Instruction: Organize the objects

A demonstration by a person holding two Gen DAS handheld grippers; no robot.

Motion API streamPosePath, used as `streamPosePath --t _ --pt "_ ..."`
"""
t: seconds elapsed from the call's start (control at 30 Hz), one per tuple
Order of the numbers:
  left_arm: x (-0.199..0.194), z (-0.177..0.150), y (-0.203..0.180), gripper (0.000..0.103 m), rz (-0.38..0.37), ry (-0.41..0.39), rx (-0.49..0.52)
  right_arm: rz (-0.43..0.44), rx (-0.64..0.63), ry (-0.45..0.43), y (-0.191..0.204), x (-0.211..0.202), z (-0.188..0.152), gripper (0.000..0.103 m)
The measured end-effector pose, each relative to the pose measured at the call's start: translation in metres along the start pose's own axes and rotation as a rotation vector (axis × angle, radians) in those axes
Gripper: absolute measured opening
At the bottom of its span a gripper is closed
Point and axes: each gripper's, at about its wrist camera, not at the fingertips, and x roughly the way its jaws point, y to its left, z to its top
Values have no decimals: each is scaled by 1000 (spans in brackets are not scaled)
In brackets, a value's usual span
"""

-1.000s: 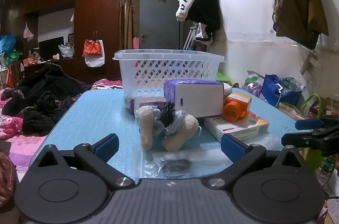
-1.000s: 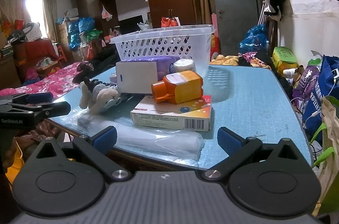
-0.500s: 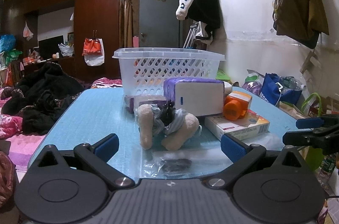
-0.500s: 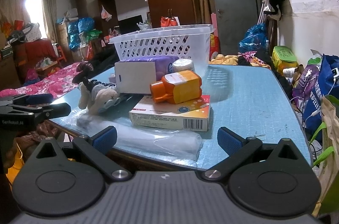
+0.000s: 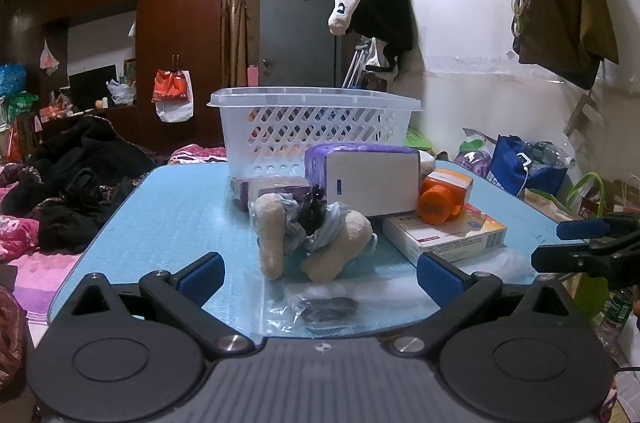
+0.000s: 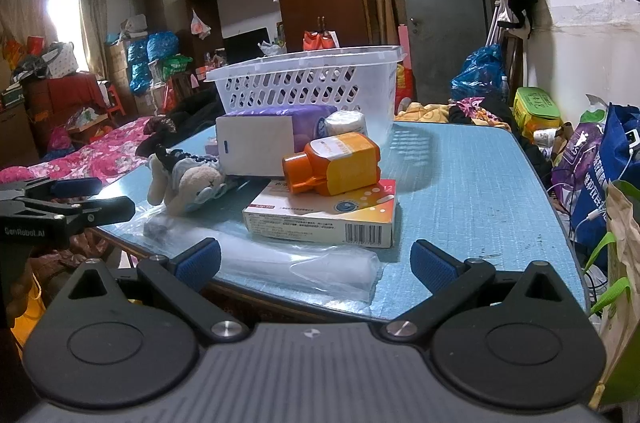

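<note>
Left wrist view: left gripper [image 5: 318, 273] fingers spread, empty, near the plush toy [image 5: 310, 235]. Right gripper [image 6: 316, 263] likewise spread, empty. Orange bottle [image 6: 334, 165] lies on box [image 6: 324, 213]; white basket [image 6: 316, 83] far behind.

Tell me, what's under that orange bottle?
The orange bottle lies on its side on a flat medicine box, which rests on the blue table. Whatever is printed on the box beneath the bottle is covered.
</note>
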Motion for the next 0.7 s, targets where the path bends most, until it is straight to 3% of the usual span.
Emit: streamPosePath --t 0.7 --pt "0 0 0 103 -1 0 1 -10 5 -5 -2 -2 1 103"
